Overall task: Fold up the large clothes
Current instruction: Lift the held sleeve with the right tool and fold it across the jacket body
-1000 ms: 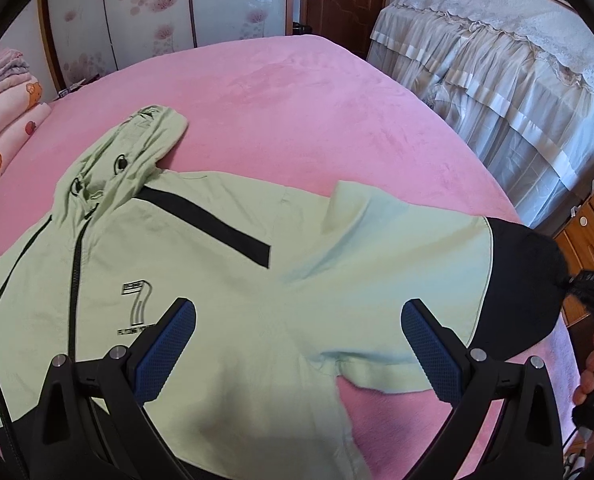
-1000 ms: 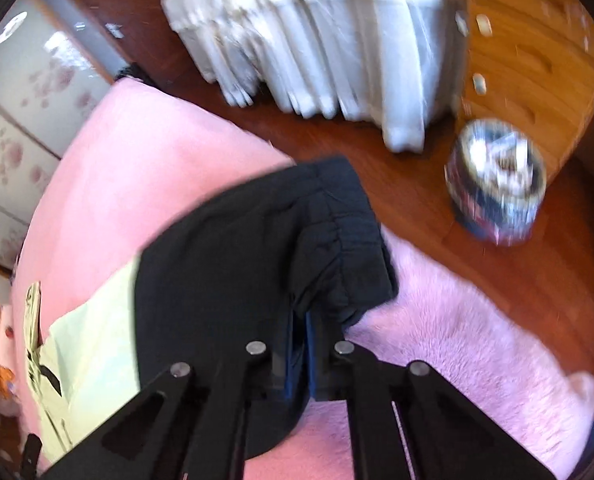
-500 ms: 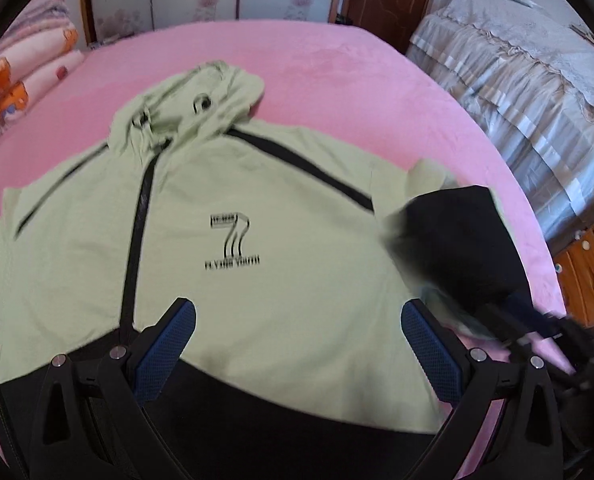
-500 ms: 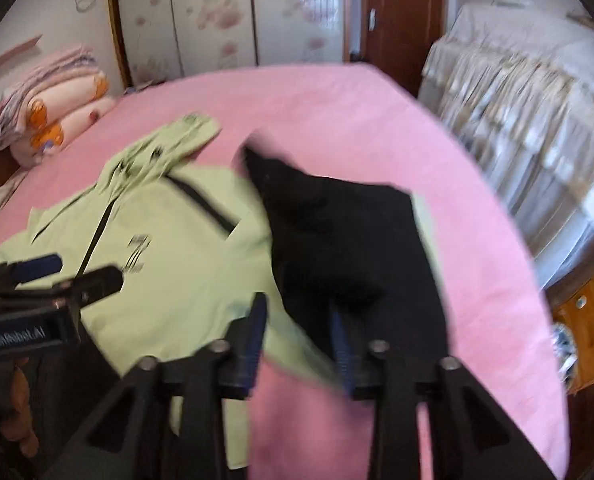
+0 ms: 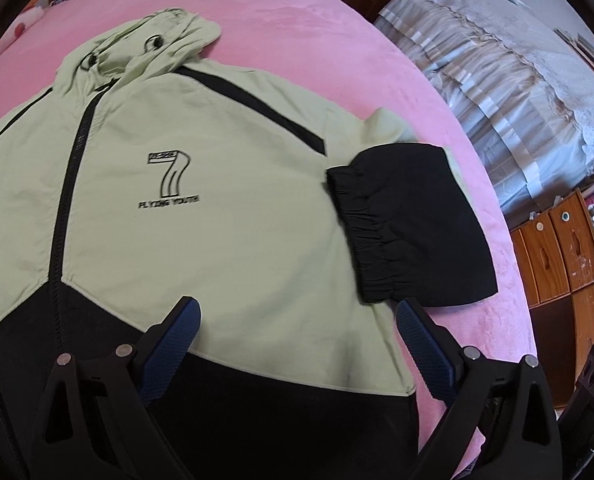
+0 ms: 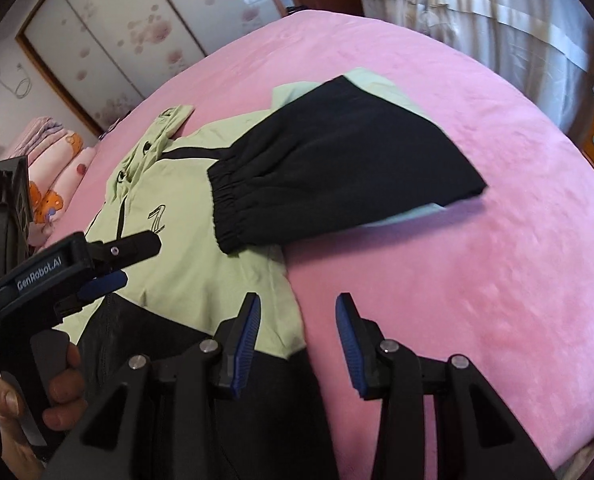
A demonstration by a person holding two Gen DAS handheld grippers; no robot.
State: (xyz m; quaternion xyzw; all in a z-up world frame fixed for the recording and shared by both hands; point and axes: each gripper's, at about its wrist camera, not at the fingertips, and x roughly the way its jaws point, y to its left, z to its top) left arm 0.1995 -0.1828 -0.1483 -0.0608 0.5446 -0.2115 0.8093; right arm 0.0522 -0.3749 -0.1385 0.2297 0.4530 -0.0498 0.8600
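The jacket [image 5: 225, 216] lies front-up and spread on the pink bed [image 6: 477, 280], hood [image 5: 149, 44] at the far end, black hem band toward me. Its right sleeve [image 6: 337, 160] is laid across the chest, the gathered black cuff [image 5: 361, 232] resting on the green panel just right of the printed 7. The left side runs out of my views, so I cannot tell how that sleeve lies.

I judge it light, thin and limp: it will sag from any pinch and hold no shape of its own. The shell cloth looks smooth, so a layer may slide over the one beneath, while the plush bed should drag at the underside. Nothing fragile here. The surest holds are the thicker parts: the elastic cuff, the hem band, the zip edge or a shoulder seam. A pinch in the open green panel would only raise a peak. For a fold of the body I would take the hem corners.

My right claw [image 6: 297, 328] stands part open over the near right edge of the jacket, where green meets pink; the pads are bare and nothing is between them. My left claw [image 5: 297, 332] is spread wide above the lower front, near the hem band, holding nothing; I cannot tell whether its tips brush the cloth.
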